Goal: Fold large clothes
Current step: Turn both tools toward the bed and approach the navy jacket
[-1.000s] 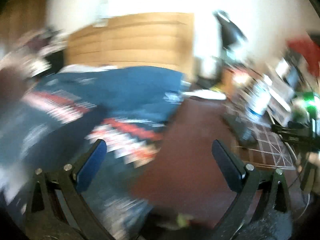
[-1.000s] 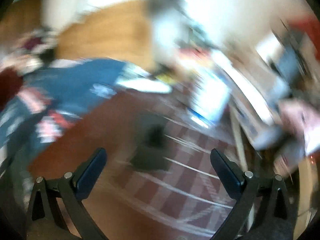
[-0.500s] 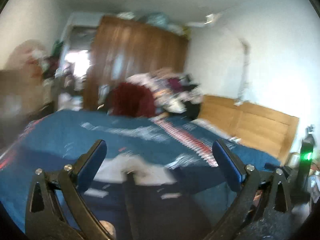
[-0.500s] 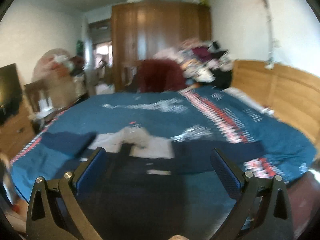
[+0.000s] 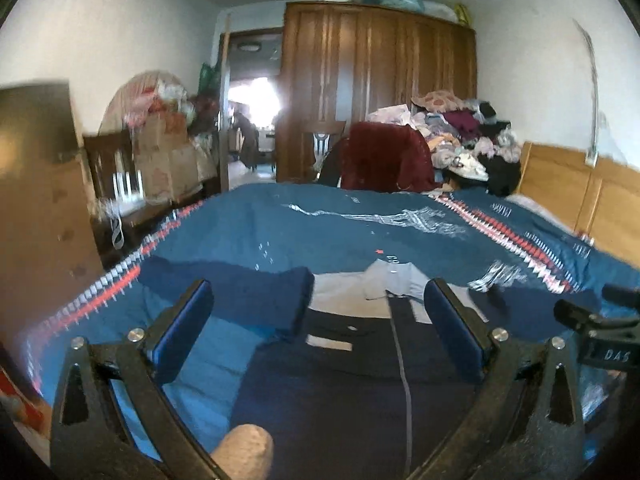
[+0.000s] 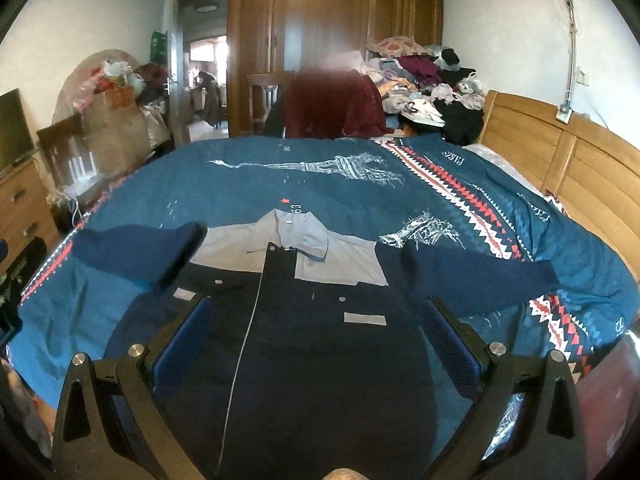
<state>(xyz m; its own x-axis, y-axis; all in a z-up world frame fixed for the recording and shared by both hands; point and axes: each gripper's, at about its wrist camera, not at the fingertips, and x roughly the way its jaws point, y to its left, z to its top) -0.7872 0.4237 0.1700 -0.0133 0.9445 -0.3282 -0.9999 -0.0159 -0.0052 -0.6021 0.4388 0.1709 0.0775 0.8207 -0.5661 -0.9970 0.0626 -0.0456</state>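
The jacket [image 6: 320,344] lies spread flat on the bed [image 6: 360,200], front up, zipper closed, its hem toward the cameras and its grey collar [image 6: 292,236] at twelve o'clock. Both sleeves are laid out sideways: the left sleeve [image 6: 136,256] reaches toward nine o'clock, the right sleeve [image 6: 472,276] toward three o'clock. No part of the body or sleeves is turned over onto another, so by my reading the folding proper has not begun; the garment is only laid out and smoothed. Everything is still to do: sleeves in, sides over, then hem up to collar.

The right gripper [image 6: 316,340] hangs above the jacket's chest with its jaws wide apart and nothing between them. The left gripper [image 5: 316,324] hovers over the near left part of the garment, jaws likewise apart and empty.

Beyond the jacket, a pile of clothes [image 6: 424,80] is heaped at one o'clock beside the headboard [image 6: 560,160], with a wardrobe [image 6: 328,40] behind.
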